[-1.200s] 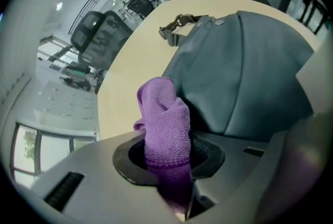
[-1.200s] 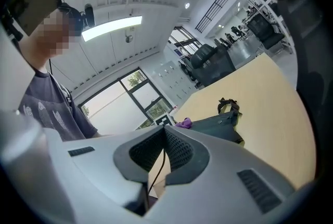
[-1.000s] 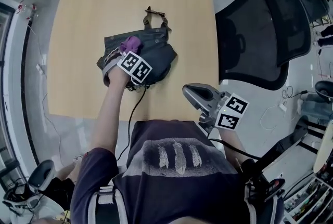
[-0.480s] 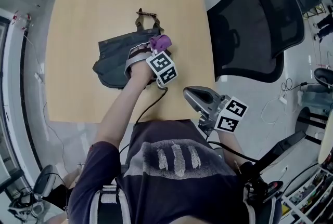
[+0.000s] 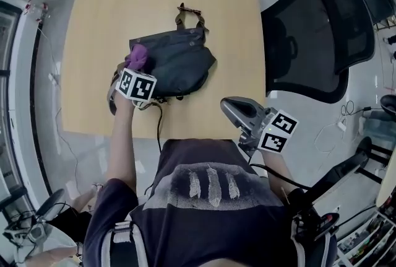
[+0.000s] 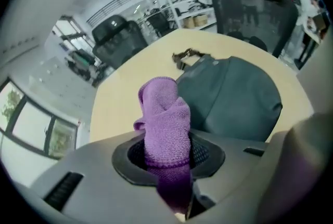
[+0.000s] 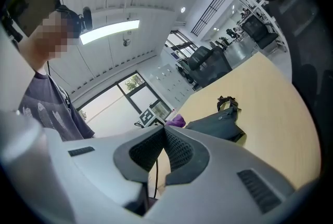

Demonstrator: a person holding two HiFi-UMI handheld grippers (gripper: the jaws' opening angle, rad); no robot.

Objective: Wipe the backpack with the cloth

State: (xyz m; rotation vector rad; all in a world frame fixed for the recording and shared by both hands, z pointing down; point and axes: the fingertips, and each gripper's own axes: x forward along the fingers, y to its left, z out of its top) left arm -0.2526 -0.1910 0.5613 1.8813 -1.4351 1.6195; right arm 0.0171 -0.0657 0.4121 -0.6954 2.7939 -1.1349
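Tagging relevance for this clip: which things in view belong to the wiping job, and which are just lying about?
In the job: backpack, purple cloth, left tool clamped on the cloth, table beneath.
Lying about: right tool, shut and empty; black office chair.

Backpack (image 5: 179, 64) on table (image 5: 124, 5), cloth (image 5: 137, 58) at its left edge

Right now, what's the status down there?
Left gripper shut on cloth, at edge of backpack. Right gripper shut, empty, off the table. Nothing blocking.
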